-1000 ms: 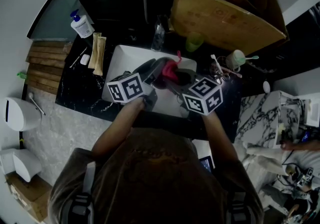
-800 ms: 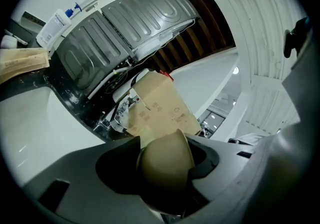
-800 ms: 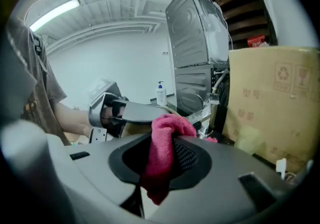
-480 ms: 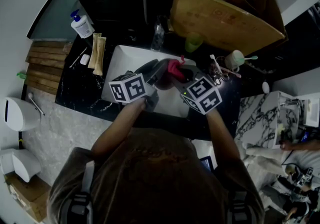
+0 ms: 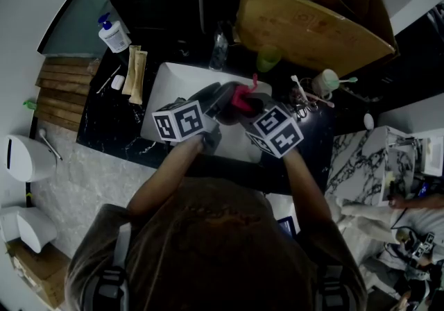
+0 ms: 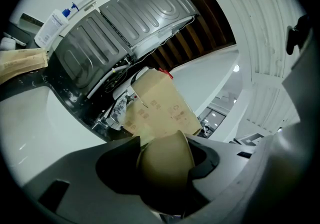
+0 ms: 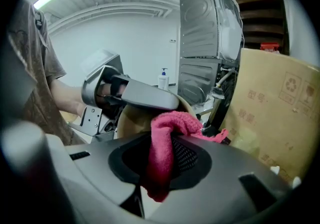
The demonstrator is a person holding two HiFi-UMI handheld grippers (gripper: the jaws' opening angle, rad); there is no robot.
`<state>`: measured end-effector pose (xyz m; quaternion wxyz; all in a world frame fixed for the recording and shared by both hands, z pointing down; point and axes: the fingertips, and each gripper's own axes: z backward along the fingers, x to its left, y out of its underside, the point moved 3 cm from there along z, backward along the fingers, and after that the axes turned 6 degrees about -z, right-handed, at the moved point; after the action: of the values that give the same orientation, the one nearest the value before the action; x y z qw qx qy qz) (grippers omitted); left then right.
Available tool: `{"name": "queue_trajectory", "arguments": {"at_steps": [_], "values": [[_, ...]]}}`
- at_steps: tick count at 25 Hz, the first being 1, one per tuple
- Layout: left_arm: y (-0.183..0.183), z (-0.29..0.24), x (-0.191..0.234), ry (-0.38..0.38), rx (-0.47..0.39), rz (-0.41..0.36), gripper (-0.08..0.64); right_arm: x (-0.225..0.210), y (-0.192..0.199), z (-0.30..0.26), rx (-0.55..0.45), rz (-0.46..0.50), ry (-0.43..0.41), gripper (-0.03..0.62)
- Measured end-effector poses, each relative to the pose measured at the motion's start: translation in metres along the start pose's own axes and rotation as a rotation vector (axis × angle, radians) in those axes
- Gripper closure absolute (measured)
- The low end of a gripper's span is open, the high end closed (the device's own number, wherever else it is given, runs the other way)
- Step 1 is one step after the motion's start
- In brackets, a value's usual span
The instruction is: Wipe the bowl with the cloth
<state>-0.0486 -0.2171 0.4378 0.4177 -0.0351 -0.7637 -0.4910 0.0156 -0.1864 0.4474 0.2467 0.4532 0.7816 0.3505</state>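
Note:
In the left gripper view, my left gripper [image 6: 165, 168] is shut on the rim of a tan bowl [image 6: 166, 155], held tilted on its side. My right gripper [image 7: 165, 160] is shut on a pink cloth [image 7: 161, 140], whose folded end presses against the bowl [image 7: 131, 120] just below the left gripper's upper finger [image 7: 145, 95]. In the head view both grippers meet over the white basin [image 5: 165, 87]. The left gripper [image 5: 211, 105] and the right gripper [image 5: 244, 110] flank the dark-looking bowl [image 5: 223, 114], and the cloth [image 5: 240, 96] sticks up between them.
A big cardboard box [image 5: 312, 25] stands behind the basin on the black counter [image 5: 111, 129]. A green cup [image 5: 269, 58], a white cup with brushes [image 5: 326, 83], a soap bottle [image 5: 112, 33] and paper packets [image 5: 136, 73] lie around. A metal appliance [image 6: 120, 23] rises behind.
My right gripper has shifted a little left toward the bowl and its cube has turned. The pink cloth has moved slightly along the bowl. The left gripper holds almost still.

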Motion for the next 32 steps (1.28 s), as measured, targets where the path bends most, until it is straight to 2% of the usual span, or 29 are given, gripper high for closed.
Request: {"name": "queue_trajectory", "arguments": {"at_steps": [8,32], "values": [[0.002,-0.001,0.002,-0.017,0.014,-0.02,0.339,0.013,0.006,-0.009,0.025,-0.038,-0.042,0.505],[0.0,-0.002,0.002,-0.009,0.006,-0.056,0.341,0.026,-0.005,-0.007,-0.128,-0.363,-0.275,0.505]]}}
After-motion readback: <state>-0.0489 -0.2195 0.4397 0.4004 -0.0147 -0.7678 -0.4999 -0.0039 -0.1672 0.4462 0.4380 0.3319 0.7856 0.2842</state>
